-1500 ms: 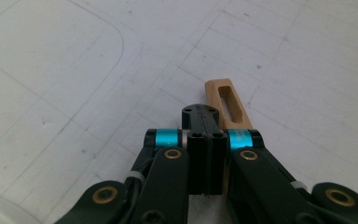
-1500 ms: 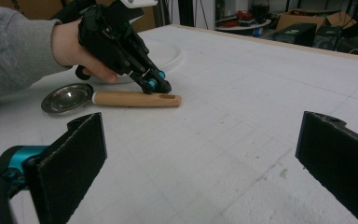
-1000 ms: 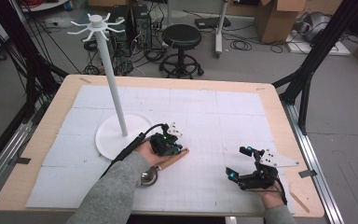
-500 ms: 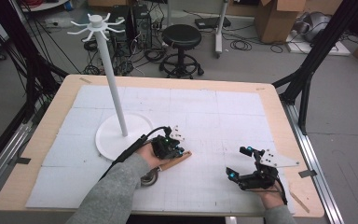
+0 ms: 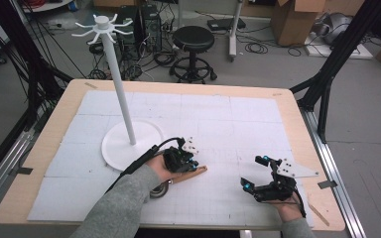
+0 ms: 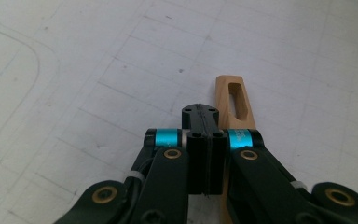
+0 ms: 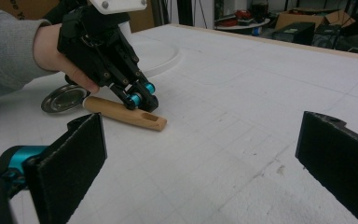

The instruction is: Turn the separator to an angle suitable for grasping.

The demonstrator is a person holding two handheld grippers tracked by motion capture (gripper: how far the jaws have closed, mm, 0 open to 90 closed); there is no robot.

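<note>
Shifted rightward: slotted wooden ladle handle (image 5: 191, 174).

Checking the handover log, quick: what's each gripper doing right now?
Left gripper: shut, jaws pressed together beside the wooden handle, holding nothing.
Right gripper: open, nothing between its jaws.

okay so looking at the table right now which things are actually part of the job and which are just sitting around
In the job:
- wooden-handled ladle with a round metal bowl, lying on the mat
- left tool, jaws shut beside the handle
- tall white hanging stand with hooks on a round base, probably where it goes

Just about:
- right tool, open, holding nothing
- black round stool
- cardboard boxes
</note>
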